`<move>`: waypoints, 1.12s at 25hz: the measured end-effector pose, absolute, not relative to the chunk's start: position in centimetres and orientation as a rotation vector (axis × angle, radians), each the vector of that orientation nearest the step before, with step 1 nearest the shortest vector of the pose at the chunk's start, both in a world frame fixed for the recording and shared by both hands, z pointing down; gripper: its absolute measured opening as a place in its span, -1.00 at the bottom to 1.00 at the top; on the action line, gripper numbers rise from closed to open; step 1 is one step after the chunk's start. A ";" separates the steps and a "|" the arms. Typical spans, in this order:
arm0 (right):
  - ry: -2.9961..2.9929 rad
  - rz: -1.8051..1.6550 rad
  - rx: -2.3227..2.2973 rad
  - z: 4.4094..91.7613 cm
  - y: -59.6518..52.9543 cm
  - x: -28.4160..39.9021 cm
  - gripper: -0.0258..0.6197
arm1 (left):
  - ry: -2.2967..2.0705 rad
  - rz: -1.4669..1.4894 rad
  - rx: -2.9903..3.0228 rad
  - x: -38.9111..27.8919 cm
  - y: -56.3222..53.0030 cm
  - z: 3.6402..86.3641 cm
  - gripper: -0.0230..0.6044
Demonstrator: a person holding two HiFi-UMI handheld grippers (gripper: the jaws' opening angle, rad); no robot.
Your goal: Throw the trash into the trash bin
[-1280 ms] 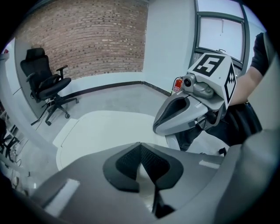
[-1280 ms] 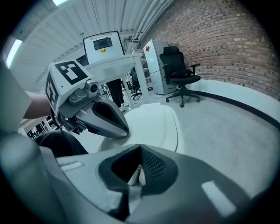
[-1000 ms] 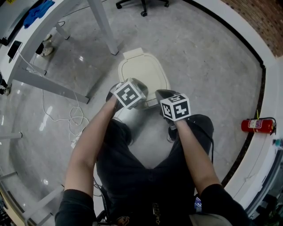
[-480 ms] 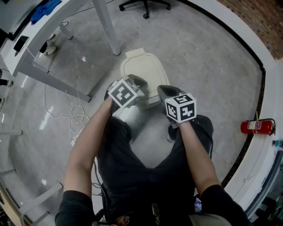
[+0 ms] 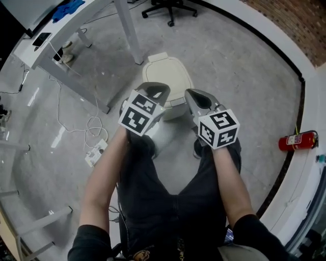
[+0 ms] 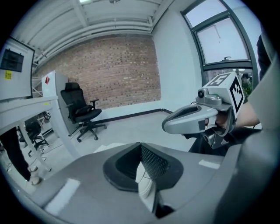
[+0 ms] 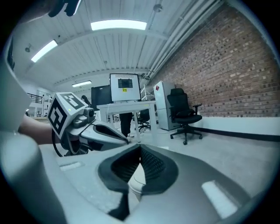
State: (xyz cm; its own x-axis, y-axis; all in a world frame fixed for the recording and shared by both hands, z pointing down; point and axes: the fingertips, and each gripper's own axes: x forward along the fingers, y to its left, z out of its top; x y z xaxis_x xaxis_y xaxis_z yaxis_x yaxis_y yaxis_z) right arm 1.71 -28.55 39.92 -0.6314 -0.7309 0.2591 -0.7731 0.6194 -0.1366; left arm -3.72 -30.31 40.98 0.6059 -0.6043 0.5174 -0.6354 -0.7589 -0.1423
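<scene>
A cream trash bin [image 5: 164,75] with its lid down stands on the grey floor in the head view, just beyond my two grippers. No trash shows in any view. My left gripper [image 5: 154,89] hovers over the bin's near left edge, its jaws shut with nothing between them. My right gripper [image 5: 195,97] hangs beside it over the bin's near right edge, jaws also together and empty. In the left gripper view the pads [image 6: 151,162] meet, and the right gripper [image 6: 168,126] shows at right. The right gripper view has its pads [image 7: 148,162] closed and the left gripper [image 7: 124,139] at left.
A white desk leg [image 5: 127,30] and a frame stand left of the bin. A black office chair [image 5: 170,9] is behind it. A power strip [image 5: 97,152] with cables lies on the floor at left. A red fire extinguisher [image 5: 297,141] lies at right. Dark trousers [image 5: 173,193] fill the foreground.
Both grippers have risen and tipped up toward level, staying side by side and shut. The bin now sits further up the head view.
</scene>
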 end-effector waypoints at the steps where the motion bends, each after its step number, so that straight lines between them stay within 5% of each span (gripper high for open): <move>1: -2.678 0.324 1.256 38.9 -27.7 1.7 -0.91 | -1.099 0.832 2.768 -3.7 -29.4 40.0 -0.91; 15: -2.802 0.121 1.216 30.8 -13.2 -0.4 -0.91 | -1.363 0.256 2.638 -5.9 -14.0 30.5 -0.91; 28: -2.859 0.081 1.207 27.6 -7.7 0.2 -0.91 | -1.433 0.115 2.618 -5.2 -7.9 27.0 -0.91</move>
State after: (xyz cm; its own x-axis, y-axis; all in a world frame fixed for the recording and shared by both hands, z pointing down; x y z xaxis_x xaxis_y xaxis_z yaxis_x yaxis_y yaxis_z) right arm 0.25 -7.72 27.63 -0.6972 -0.7148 0.0543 -0.7168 0.6965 -0.0337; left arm -5.25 -7.93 27.01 0.5393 -0.8303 0.1406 -0.8421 -0.5303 0.0982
